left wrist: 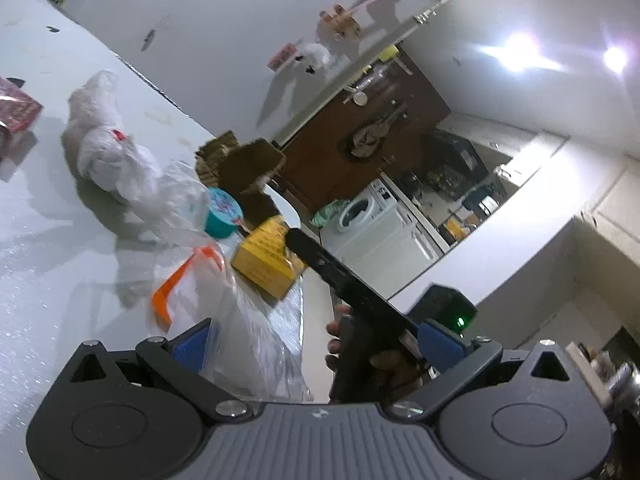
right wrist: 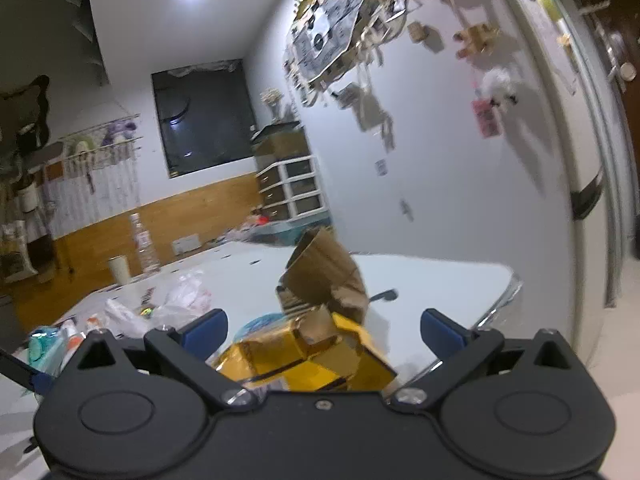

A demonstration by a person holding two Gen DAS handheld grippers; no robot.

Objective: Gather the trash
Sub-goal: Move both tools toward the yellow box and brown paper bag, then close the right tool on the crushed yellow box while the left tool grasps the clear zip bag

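two views: your left wrist camera is showing the clear plastic bag and your hand; the right is showing neither.
hidden: motion is blurring the torn brown cardboard.
fingers: both grippers are gaping wide, gripping nothing.
trash: the yellow box is lying on the table.
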